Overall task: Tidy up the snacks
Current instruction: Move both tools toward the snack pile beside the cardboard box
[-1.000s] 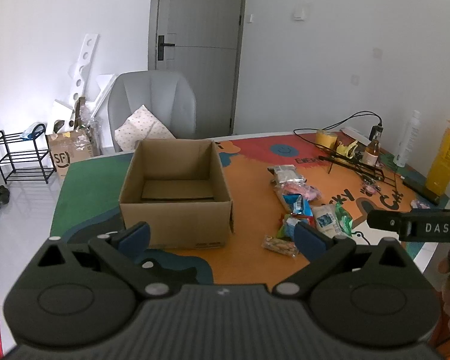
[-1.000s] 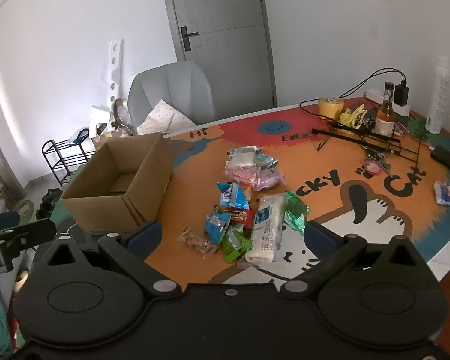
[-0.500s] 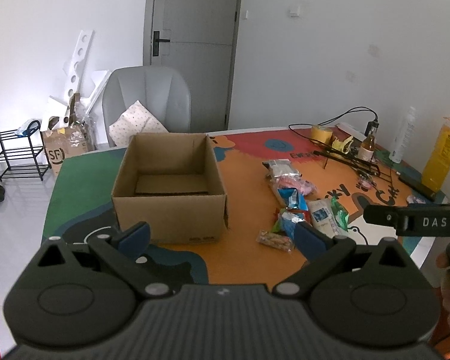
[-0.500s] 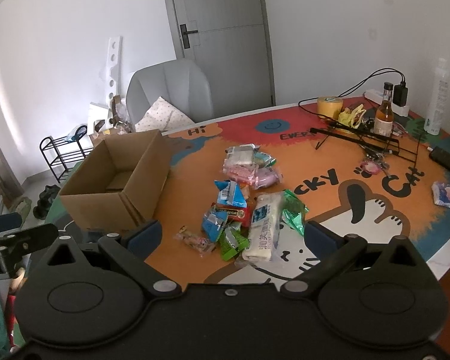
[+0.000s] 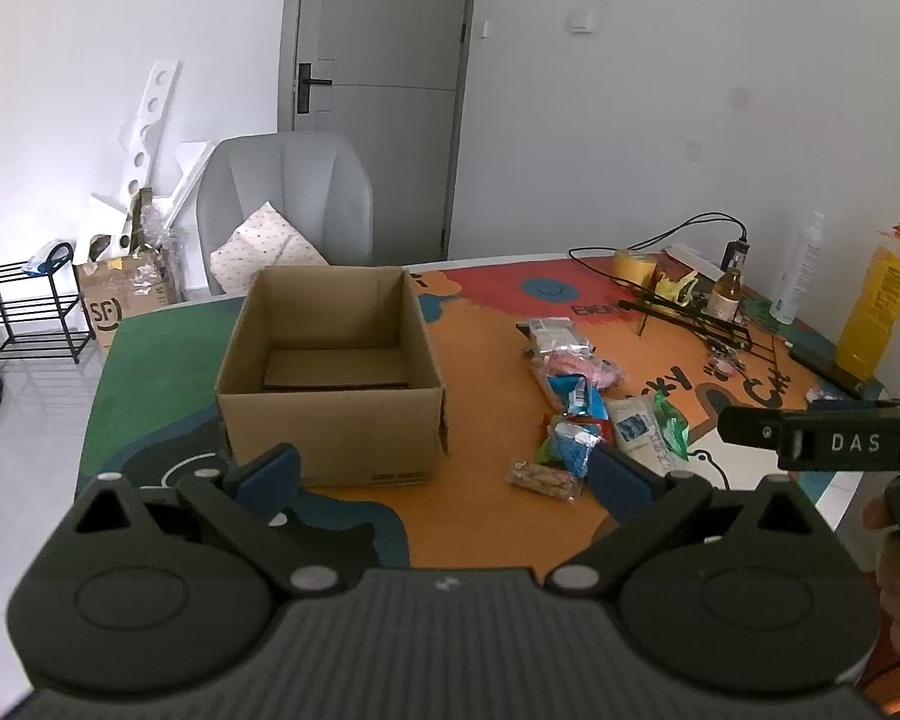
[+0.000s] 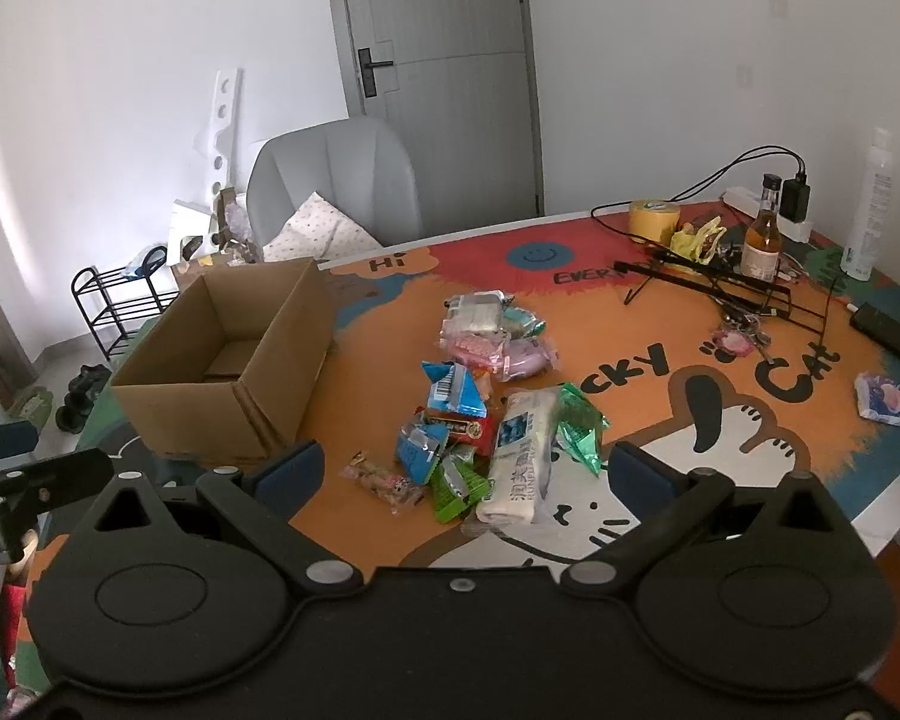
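Left hand-held gripper [image 5: 444,471] and right hand-held gripper [image 6: 462,471], both with jaws spread apart and empty, hover above the near edge of the table [image 6: 720,396], well short of any snack. The snack pile [image 6: 480,414] lies loose on the orange mat, right of the open cardboard box [image 5: 330,372], which stands upright and appears empty, though its near floor is hidden behind the front wall.

Risks, judged from this layout. The packets overlap: the long white packet [image 6: 519,456] lies against the green wrapper [image 6: 579,426] and the blue packets [image 6: 450,390], so a closing jaw may pinch two wrappers at once or nudge a neighbour aside. The small peanut bar [image 6: 381,480] lies flat on the table; a shallow approach could slide it rather than lift it. Slick film wrappers may slip from the pads in transit. The light box could shift if a gripper clips its rim. Cables and a bottle [image 6: 762,234] stand at the far right, clear of the pile.
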Available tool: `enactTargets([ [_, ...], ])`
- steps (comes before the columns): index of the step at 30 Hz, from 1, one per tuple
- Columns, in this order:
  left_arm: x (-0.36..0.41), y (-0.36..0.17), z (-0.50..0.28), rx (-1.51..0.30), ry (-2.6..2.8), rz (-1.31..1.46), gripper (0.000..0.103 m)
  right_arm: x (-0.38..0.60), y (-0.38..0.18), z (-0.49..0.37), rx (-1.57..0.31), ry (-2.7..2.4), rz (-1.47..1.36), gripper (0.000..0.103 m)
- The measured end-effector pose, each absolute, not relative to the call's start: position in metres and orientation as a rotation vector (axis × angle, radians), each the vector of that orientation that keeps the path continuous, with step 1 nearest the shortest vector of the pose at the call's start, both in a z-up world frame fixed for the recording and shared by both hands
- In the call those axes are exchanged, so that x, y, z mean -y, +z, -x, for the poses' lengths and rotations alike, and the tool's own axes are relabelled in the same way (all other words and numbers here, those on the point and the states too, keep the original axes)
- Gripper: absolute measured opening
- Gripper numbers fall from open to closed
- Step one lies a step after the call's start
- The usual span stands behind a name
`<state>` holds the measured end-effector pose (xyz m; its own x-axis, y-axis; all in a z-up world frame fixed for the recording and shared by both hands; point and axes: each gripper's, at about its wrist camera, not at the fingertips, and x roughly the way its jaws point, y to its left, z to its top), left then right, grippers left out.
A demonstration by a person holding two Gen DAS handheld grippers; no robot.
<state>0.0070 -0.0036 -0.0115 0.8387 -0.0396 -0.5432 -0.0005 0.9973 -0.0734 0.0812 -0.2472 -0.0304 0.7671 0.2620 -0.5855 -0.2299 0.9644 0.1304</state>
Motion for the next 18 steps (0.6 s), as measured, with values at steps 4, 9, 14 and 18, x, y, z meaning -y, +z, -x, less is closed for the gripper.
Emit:
enactTargets([
  [4,0.0043,-0.012,-0.0069,-0.576,-0.023,0.072,0.101,0.2471,-0.0309,-0.0807,-0.643,0.265,-0.05,0.103],
  [9,0.0066,-0.0134,-0.0067,-0.578,-0.038,0.072,0.101,0.2477,-0.0319,-0.0807,-0.644,0.266,-0.049,0.103],
  [14,0.0051,-0.0148,-0.0073,-0.576,-0.044,0.081,0.102,0.2465,-0.0323,-0.0816,-0.643,0.265,-0.048,0.103],
  [18,0.0043,-0.0157,-0.0083,-0.578,-0.055,0.086,0.102,0.2493,-0.0304,-0.0811,-0.632,0.259,-0.062,0.103],
])
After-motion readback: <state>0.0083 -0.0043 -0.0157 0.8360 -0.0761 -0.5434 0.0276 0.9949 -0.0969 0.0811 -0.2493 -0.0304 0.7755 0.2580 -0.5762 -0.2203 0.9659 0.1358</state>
